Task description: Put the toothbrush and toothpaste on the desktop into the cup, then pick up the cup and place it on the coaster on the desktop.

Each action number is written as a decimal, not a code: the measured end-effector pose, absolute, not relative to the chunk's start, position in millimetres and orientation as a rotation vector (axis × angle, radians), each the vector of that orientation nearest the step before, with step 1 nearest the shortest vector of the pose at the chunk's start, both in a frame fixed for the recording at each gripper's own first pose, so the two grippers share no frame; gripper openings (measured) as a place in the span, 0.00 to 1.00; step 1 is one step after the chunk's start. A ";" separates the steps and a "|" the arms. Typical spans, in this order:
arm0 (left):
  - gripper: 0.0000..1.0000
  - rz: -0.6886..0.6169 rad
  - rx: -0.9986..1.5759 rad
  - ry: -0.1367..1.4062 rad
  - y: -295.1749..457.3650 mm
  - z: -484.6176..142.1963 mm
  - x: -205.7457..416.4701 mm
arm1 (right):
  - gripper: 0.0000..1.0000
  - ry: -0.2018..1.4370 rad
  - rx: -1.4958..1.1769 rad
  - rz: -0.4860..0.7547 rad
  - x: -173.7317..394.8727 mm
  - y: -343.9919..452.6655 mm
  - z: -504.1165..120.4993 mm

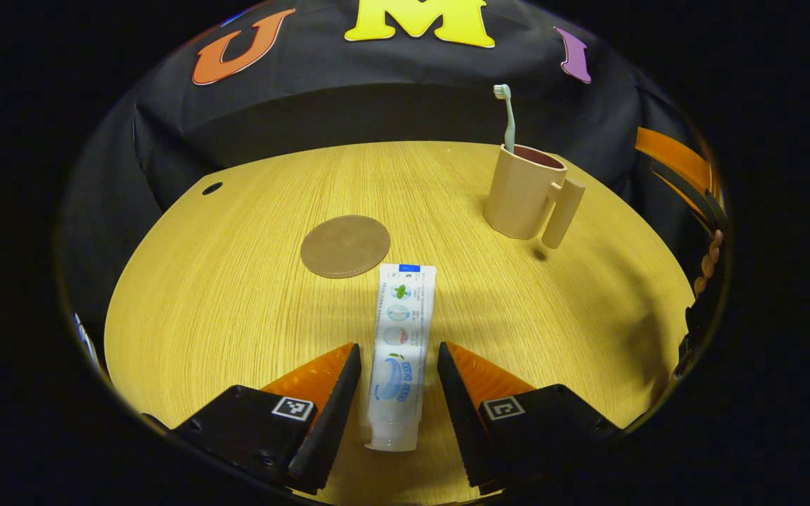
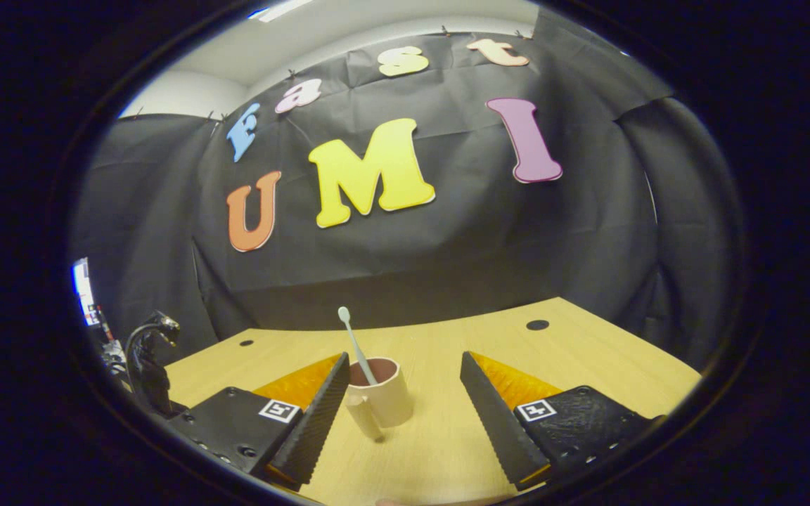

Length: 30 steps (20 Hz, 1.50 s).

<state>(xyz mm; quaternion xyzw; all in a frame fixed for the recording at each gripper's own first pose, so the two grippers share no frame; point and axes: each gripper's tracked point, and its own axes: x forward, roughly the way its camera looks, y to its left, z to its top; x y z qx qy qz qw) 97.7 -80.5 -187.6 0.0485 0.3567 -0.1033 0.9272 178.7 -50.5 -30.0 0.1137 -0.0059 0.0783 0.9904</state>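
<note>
**Tube between open fingers, brush already in the cup**

In the left gripper view, the left gripper point(image 1: 399, 379) sits low over the table point(image 1: 236, 309) with its fingers spread wide. The toothpaste point(image 1: 401, 351) lies flat between them, running lengthways away from the camera, cap end nearest. A strip of bare wood shows on each side of the tube, so neither finger presses on it — the gripper holds nothing. Just past the far end of the tube, slightly to the left, lies the round brown coaster point(image 1: 345, 246), flat on the wood and very close to the tube's corner. Farther ahead and to the right stands the cup point(image 1: 521, 200), upright, handle turned toward the near right. The toothbrush point(image 1: 507, 116) stands in it, bristle head up, leaning against the rim.

In the right gripper view, the right gripper point(image 2: 403, 393) is also wide open and empty. The cup point(image 2: 384, 397) stands on the table point(image 2: 588, 365) ahead of it — between the two fingers but nearer the left one, handle toward the camera. The toothbrush point(image 2: 352, 341) rises from it, tilted left.
</note>
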 end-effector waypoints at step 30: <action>0.32 -0.307 -0.037 0.001 -203.6 27.6 175.7 | 0.96 -0.010 0.204 0.021 82.6 -157.6 -38.6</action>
